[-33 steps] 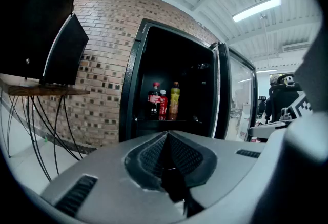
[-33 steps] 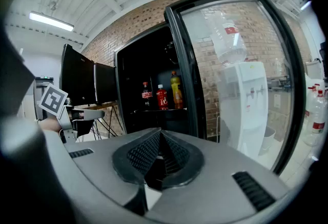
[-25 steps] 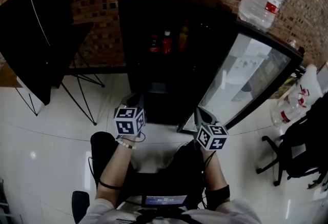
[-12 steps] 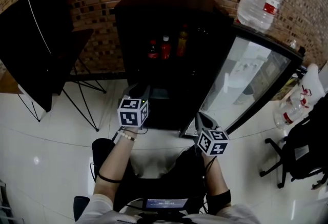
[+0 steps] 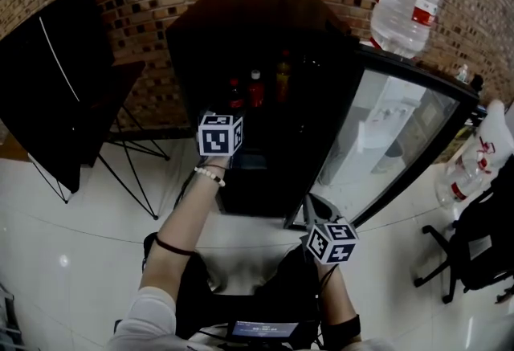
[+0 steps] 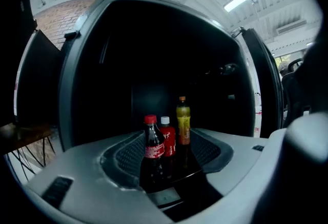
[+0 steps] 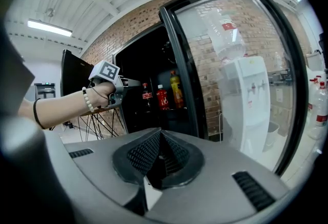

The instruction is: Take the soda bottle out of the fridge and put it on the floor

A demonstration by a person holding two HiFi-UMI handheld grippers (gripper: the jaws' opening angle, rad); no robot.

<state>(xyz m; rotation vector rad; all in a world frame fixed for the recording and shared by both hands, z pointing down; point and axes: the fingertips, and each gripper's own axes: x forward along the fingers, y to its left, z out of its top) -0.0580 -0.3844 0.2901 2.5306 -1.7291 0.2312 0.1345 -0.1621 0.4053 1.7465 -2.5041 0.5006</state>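
Note:
Three bottles stand on a shelf in the dark open fridge. They are a cola bottle with a red cap, a red bottle with a white cap, and a yellow bottle. In the head view the cola bottle is leftmost. My left gripper is held out toward the shelf and its jaws are opening. The bottles show beyond the jaws, and nothing is between the pads. My right gripper stays low before the fridge, jaws shut and empty. From there I see the left gripper short of the cola bottle.
The fridge's glass door stands swung open to the right. A big water jug sits above it, on a white dispenser. A black board on thin legs stands at the left, and a black chair at the right.
My left arm has stretched forward and up from knee height toward the fridge shelf. The right gripper has hardly moved.

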